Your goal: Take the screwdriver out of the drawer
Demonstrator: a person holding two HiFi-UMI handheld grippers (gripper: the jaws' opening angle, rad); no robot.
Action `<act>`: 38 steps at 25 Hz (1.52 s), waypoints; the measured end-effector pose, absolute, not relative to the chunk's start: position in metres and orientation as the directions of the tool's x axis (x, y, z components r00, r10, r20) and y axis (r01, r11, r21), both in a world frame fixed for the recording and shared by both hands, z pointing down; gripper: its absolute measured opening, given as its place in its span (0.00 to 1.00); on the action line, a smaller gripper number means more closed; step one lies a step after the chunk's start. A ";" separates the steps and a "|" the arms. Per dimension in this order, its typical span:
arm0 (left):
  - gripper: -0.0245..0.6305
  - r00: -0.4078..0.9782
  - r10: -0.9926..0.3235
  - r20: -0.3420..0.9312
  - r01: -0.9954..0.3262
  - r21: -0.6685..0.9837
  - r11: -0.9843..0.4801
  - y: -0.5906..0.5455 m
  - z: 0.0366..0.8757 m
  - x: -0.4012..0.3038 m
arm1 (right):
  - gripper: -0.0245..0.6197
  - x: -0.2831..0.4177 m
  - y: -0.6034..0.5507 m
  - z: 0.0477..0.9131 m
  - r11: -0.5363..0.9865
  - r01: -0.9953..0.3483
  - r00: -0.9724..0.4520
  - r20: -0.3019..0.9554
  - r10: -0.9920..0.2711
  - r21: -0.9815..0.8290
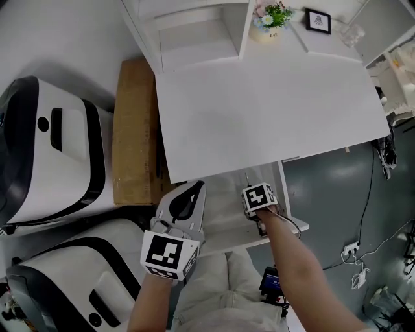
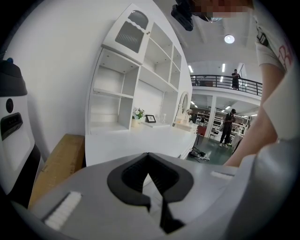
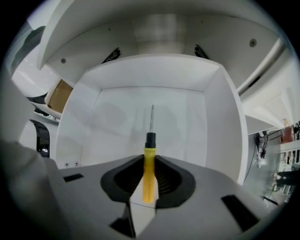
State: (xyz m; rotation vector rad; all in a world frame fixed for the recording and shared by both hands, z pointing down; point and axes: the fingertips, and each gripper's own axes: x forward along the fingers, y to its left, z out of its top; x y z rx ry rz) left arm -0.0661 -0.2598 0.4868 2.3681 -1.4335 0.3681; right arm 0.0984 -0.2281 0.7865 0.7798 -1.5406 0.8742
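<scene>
The open white drawer (image 1: 224, 211) sticks out from under the white desk (image 1: 259, 110). In it lies the screwdriver (image 3: 148, 180), with a yellow handle, a black collar and a thin metal shaft (image 1: 246, 179) pointing towards the drawer's back. My right gripper (image 3: 149, 160) points down into the drawer (image 3: 117, 126), shut on the yellow handle with a pad against each side. In the head view only the marker cube of the right gripper (image 1: 258, 200) shows over the drawer. My left gripper (image 1: 188, 194) hangs at the drawer's left edge, shut and empty (image 2: 149, 161).
Two big white-and-black machines (image 1: 58, 149) and a cardboard box (image 1: 133, 130) stand left of the desk. A shelf unit (image 1: 194, 32), a flower pot (image 1: 272, 16) and a small picture frame (image 1: 318, 21) sit at the desk's back. Cables (image 1: 382, 152) lie on the floor at right.
</scene>
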 end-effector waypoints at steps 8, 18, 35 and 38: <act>0.04 0.455 -0.816 0.356 -0.890 0.164 -0.425 -0.254 0.465 -0.062 | 0.16 0.103 -0.232 0.746 0.495 -0.858 -0.186 0.981 -0.059 -0.133; 0.04 0.468 -0.828 0.308 -0.883 0.157 -0.442 -0.254 0.434 -0.057 | 0.16 0.108 -0.237 0.687 0.482 -0.864 -0.247 0.956 -0.159 -0.143; 0.04 0.492 -0.847 0.202 -0.870 0.128 -0.476 -0.251 0.380 -0.040 | 0.16 0.121 -0.241 0.563 0.527 -0.846 -0.338 0.847 -0.411 -0.082; 0.04 0.490 -0.853 0.178 -0.871 0.124 -0.475 -0.252 0.368 -0.040 | 0.16 0.123 -0.245 0.532 0.525 -0.848 -0.366 0.801 -0.474 -0.077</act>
